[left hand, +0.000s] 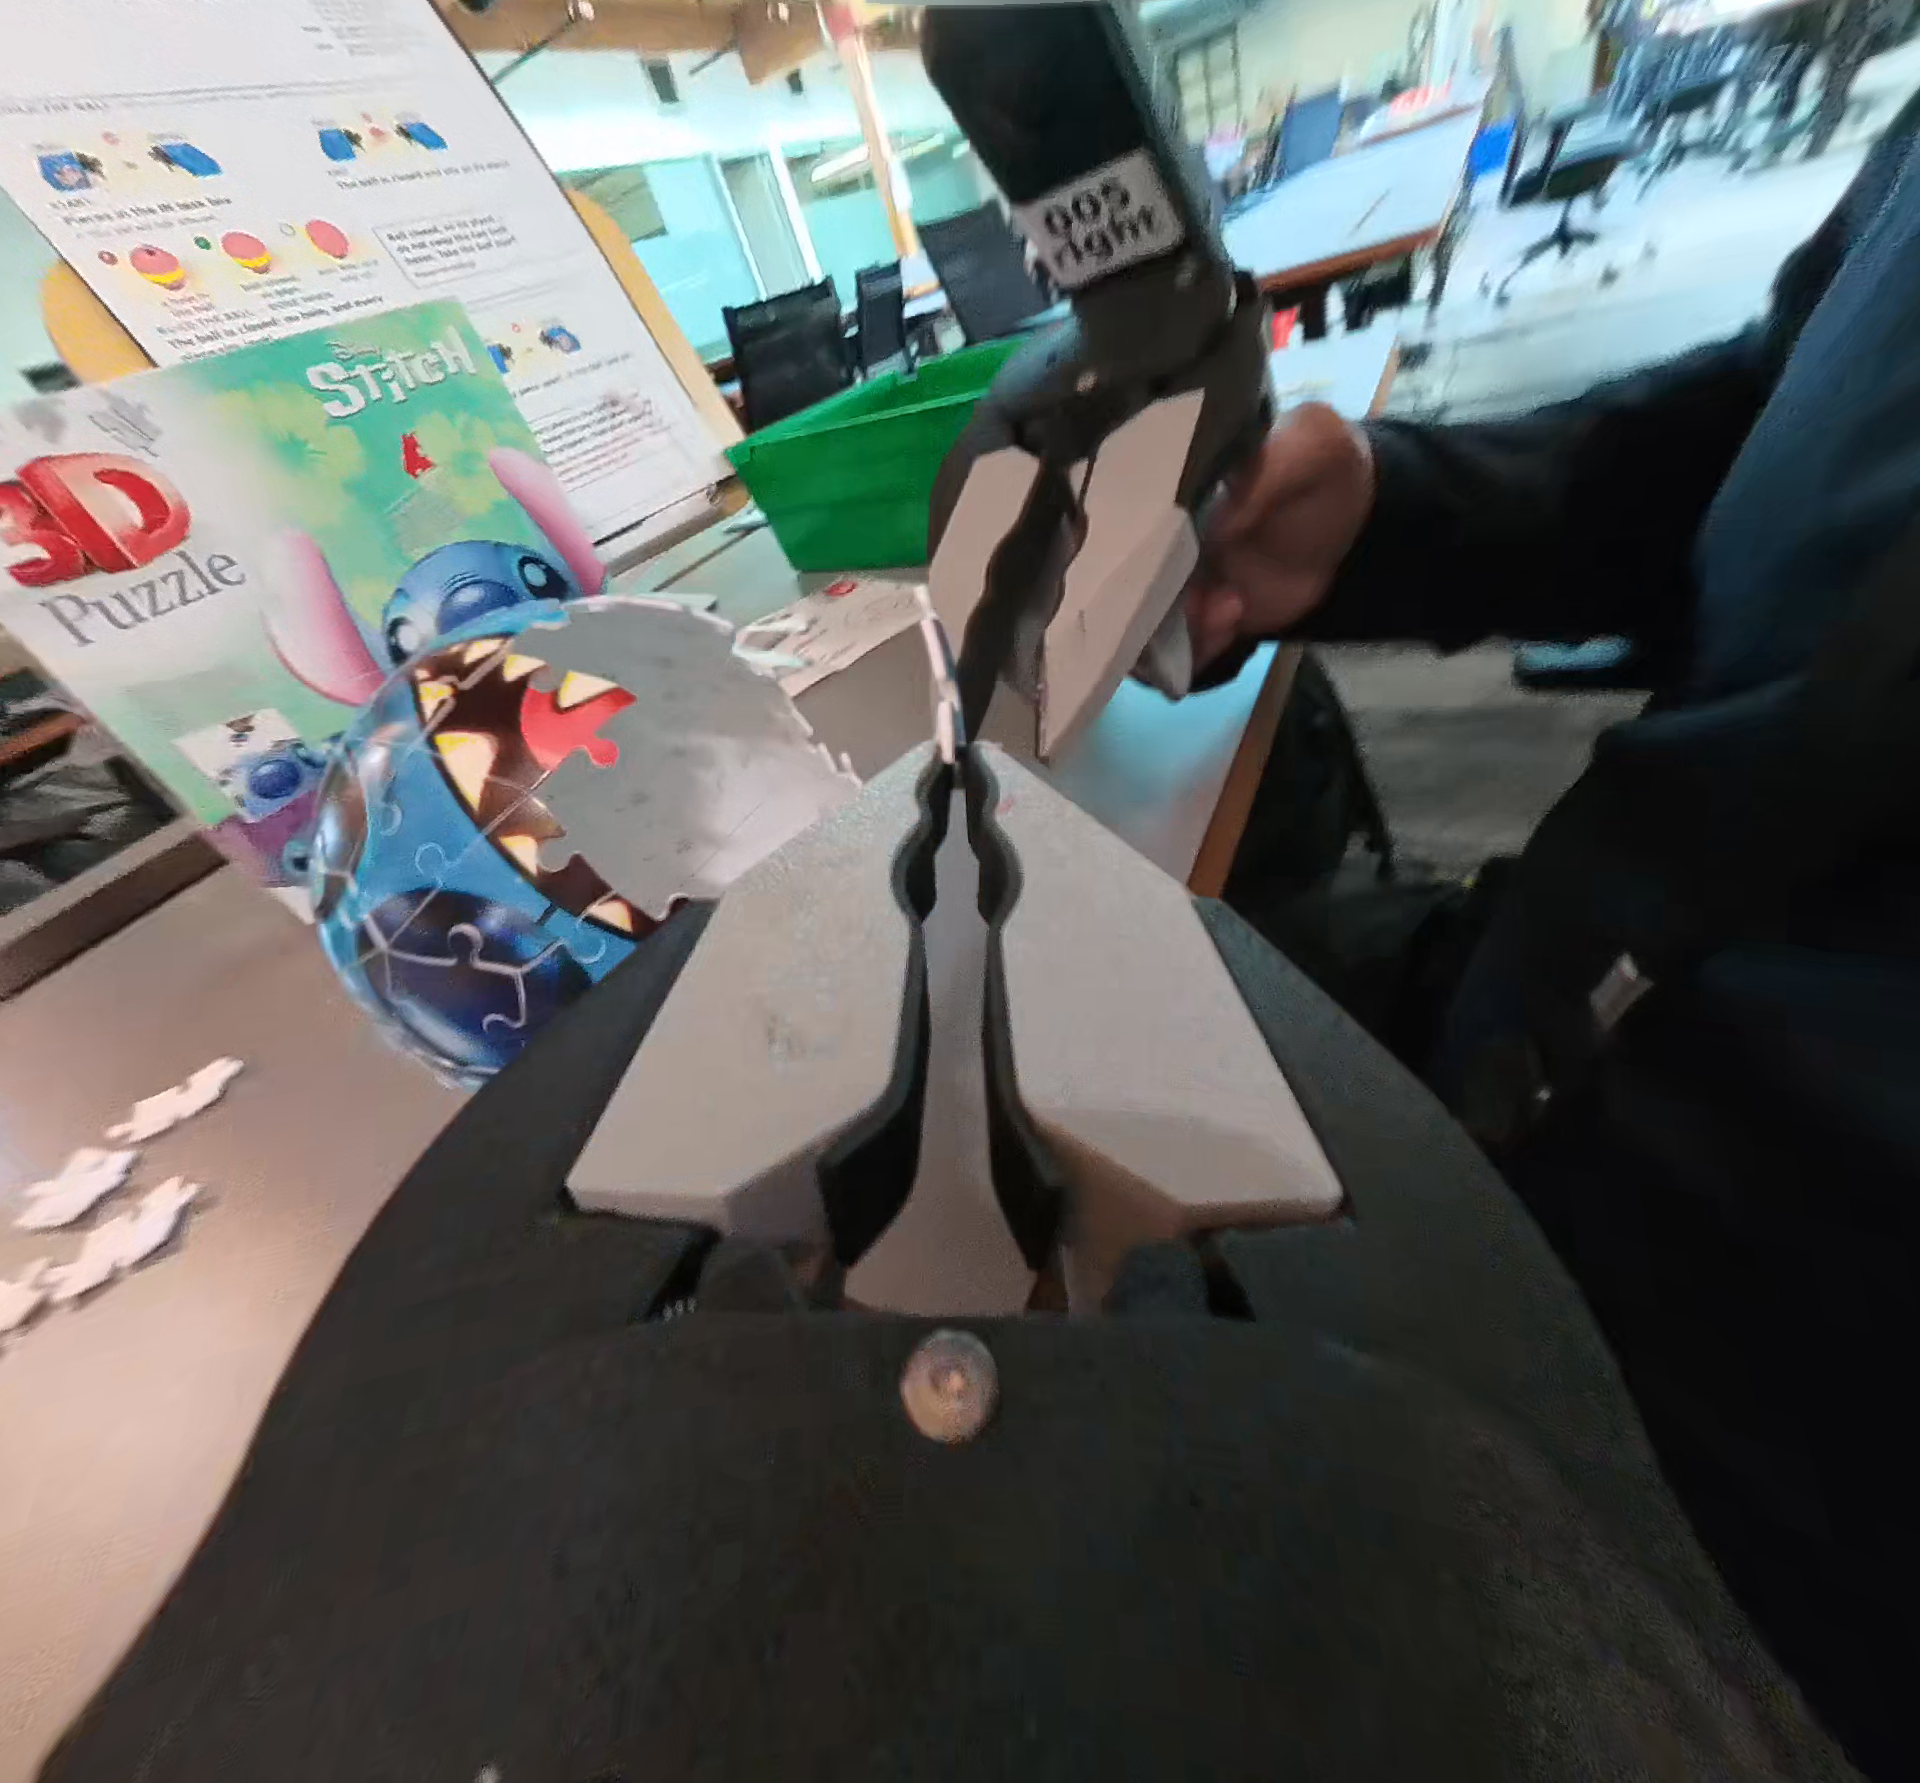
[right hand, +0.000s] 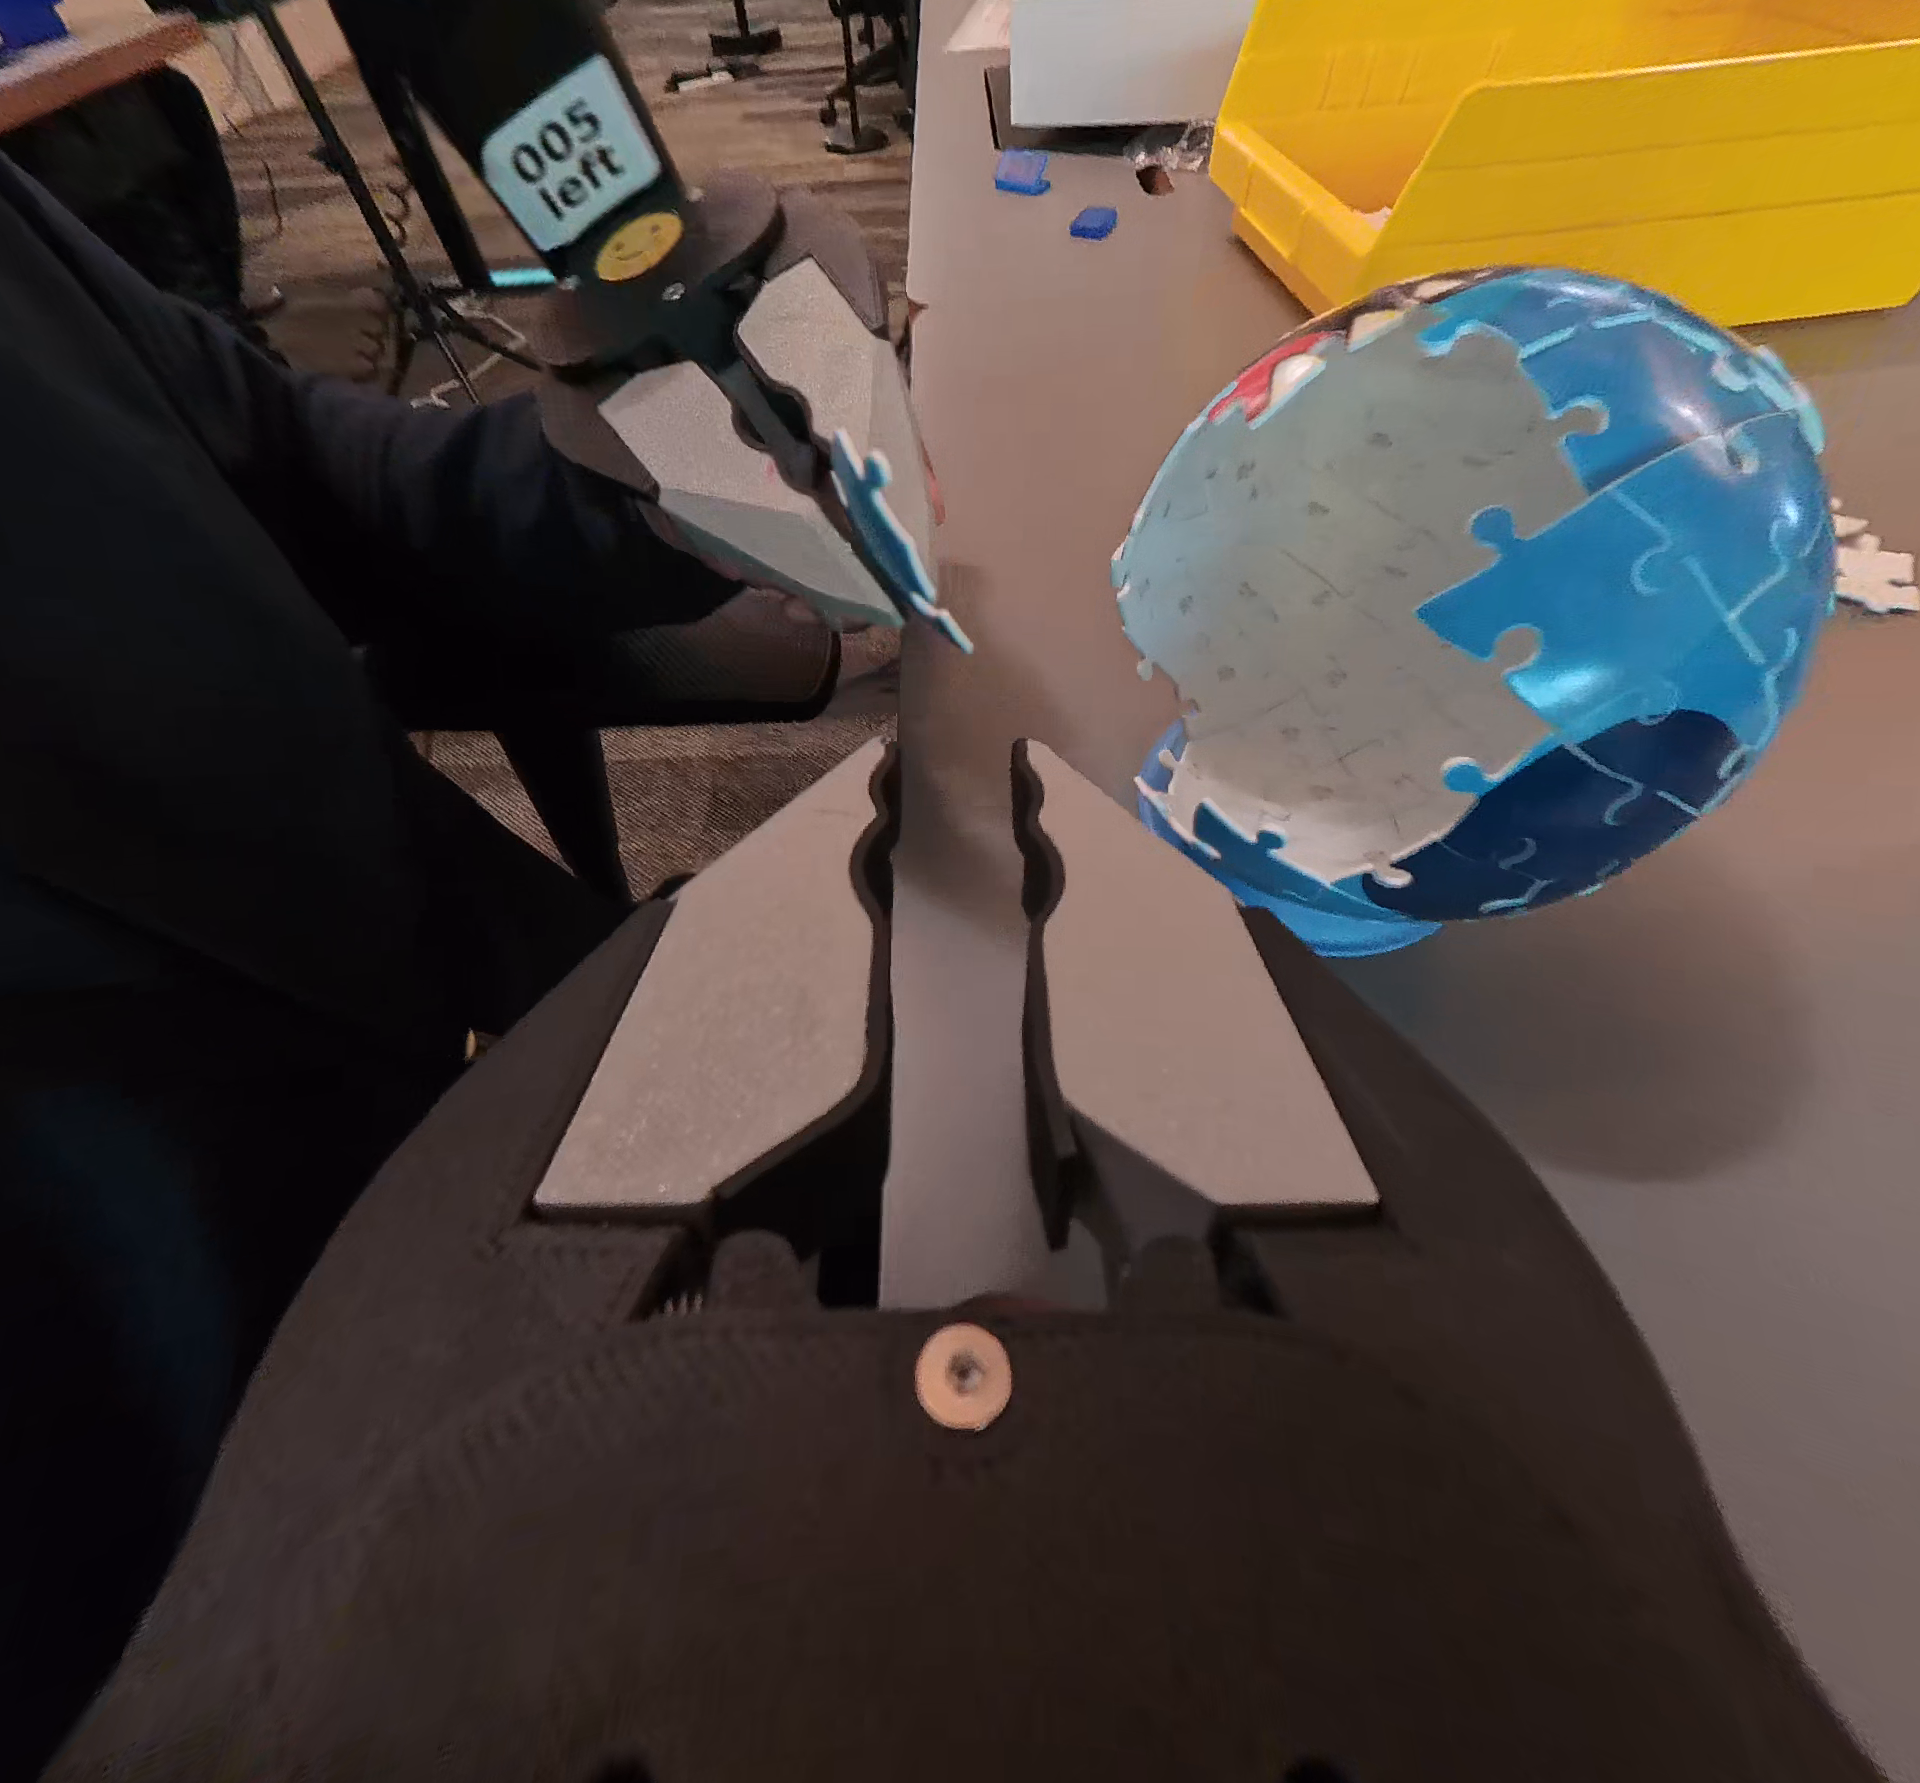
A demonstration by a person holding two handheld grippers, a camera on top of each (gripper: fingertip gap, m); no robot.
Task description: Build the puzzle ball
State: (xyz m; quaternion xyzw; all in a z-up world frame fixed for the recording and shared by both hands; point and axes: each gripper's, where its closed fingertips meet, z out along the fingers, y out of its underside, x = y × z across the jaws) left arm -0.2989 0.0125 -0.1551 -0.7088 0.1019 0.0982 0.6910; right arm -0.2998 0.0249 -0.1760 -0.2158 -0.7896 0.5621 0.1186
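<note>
Your left gripper (right hand: 883, 528) is raised off the table (right hand: 1455, 1162), to the left of the puzzle ball (right hand: 1475, 611), with its fingers angled down toward the table edge. Its jaws are closed almost fully on a blue puzzle piece (right hand: 891, 538), pinched at the fingertips; the piece projects below and beyond the tips. In the left wrist view the same piece (left hand: 943, 684) appears edge-on, as a thin strip just past the tips of the left gripper (left hand: 958, 777).

Your right gripper (right hand: 956, 767) points forward over the table, with the puzzle ball just to the right of its fingertips. Its jaws stand partly apart with a narrow gap, and nothing is between them. In the left wrist view the right gripper (left hand: 1039, 694) comes down from above, held by your hand (left hand: 1262, 528).

The puzzle ball is partly built, with an open section exposing its grey inner surface. Behind the ball stands the puzzle box (left hand: 260, 528). Loose pieces (left hand: 114, 1183) lie on the table left of the ball.
</note>
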